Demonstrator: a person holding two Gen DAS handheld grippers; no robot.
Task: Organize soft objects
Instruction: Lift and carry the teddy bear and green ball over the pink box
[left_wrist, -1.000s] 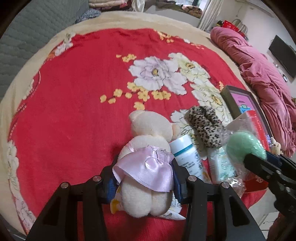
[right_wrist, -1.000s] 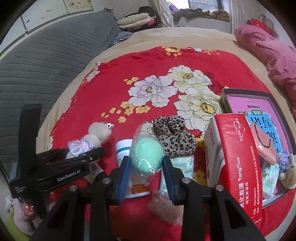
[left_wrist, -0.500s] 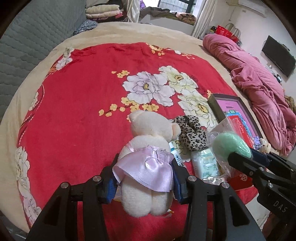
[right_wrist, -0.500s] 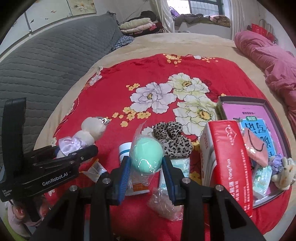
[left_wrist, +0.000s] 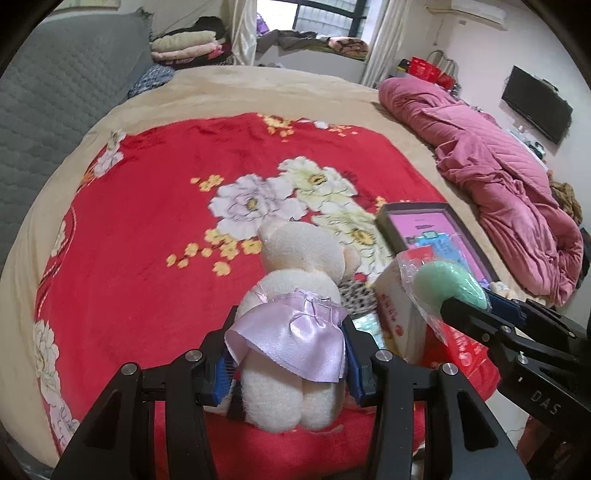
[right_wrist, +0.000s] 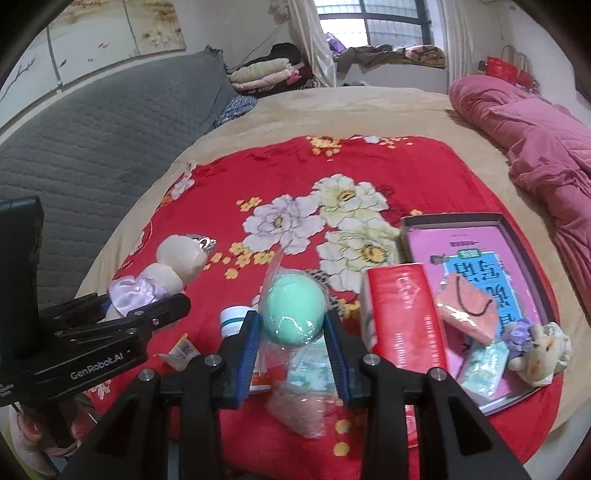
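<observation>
A cream plush bear in a lilac satin skirt (left_wrist: 295, 325) hangs above the red flowered blanket (left_wrist: 155, 206), my left gripper (left_wrist: 288, 373) shut on its body at the skirt. The same bear (right_wrist: 162, 273) shows in the right wrist view at the left. My right gripper (right_wrist: 291, 339) is shut on a mint-green soft egg in a clear plastic bag (right_wrist: 293, 312), also held off the bed. From the left wrist view the green egg (left_wrist: 443, 284) sits at the right, level with the bear.
A dark open box (right_wrist: 517, 236) at the right holds a pink booklet, a pink pouch (right_wrist: 467, 312), wipes and a small plush (right_wrist: 543, 349). A red tissue pack (right_wrist: 406, 314), a leopard scrunchie (left_wrist: 358, 295), a white tube (right_wrist: 232, 321) and packets lie below. A pink quilt (left_wrist: 498, 184) lies far right.
Both grippers have risen from the bed with the bear and the green egg still held. The items on the blanket look smaller and more of the room shows.
</observation>
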